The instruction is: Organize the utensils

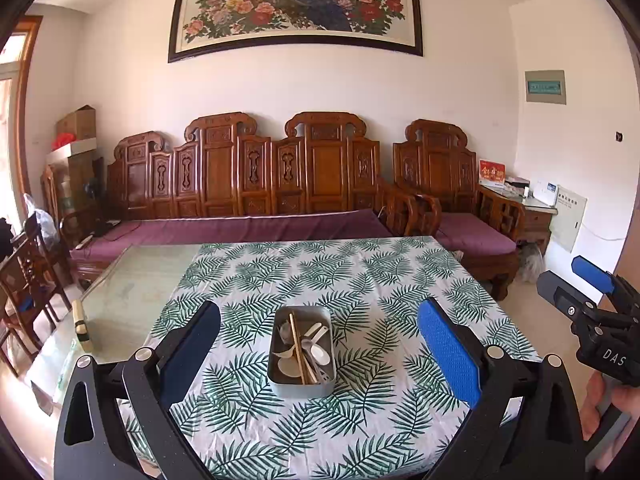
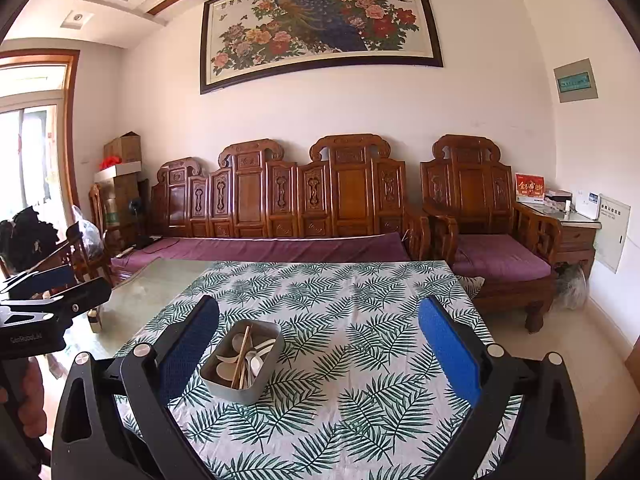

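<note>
A table (image 1: 132, 280), partly covered by a leaf-print cloth (image 1: 360, 280), fills the foreground; a carved wooden sofa (image 1: 248, 172) stands behind it. Near the cloth's middle sits a grey rectangular tin (image 1: 301, 388); it holds several white ceramic spoons (image 1: 320, 354) and a pair of wooden chopsticks (image 1: 298, 348), all lying loose and crossed. The left gripper (image 1: 320, 356) hovers above the near edge, jaws spread wide and empty, the tin between its blue pads (image 1: 448, 356); the right gripper (image 2: 320, 356) hovers likewise, jaws spread and empty, the tin nearer its left finger. Handling, as a judgement: the spoons appear glazed, hence slippery and chippable, best pinched across the handle; the chopsticks appear light and stiff, best taken mid-shaft; the tin seems light and may slide on the cloth.
</note>
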Demonstrator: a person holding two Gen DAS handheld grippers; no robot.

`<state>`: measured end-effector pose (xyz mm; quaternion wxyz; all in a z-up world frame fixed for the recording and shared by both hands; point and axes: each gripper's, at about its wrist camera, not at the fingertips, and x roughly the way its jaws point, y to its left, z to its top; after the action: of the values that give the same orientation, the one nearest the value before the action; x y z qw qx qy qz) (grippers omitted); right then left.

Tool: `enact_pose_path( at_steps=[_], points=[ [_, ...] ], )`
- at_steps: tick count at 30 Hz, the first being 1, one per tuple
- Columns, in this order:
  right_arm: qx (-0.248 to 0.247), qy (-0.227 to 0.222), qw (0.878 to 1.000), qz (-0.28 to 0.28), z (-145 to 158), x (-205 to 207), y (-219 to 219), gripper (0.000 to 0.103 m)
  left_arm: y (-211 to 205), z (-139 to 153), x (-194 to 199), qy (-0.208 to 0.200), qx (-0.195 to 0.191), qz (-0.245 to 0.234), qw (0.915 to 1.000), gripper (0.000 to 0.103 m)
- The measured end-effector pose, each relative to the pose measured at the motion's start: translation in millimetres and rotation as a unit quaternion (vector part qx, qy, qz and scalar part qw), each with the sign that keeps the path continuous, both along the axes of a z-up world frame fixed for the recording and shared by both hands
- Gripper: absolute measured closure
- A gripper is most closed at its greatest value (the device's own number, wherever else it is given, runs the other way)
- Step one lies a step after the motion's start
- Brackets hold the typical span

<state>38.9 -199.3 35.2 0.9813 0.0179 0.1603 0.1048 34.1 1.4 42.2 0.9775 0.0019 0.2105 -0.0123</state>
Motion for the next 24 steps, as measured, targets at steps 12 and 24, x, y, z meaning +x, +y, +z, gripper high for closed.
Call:
enact_pose_path(
  at_steps=[12,24],
  points=[
    [0.001,0.001,1.000,0.000,-0.9,0.8,2.1,0.003,0.6,0.9,-0.6,-0.001,0.001,-0.001,1.0000,0.008],
    [0.001,0.000,1.000,0.000,-0.3,2.3,-2.6,0.003,0.1,5.1,-3.7,-0.004,0.000,-0.003,1.0000,0.008]
  ],
)
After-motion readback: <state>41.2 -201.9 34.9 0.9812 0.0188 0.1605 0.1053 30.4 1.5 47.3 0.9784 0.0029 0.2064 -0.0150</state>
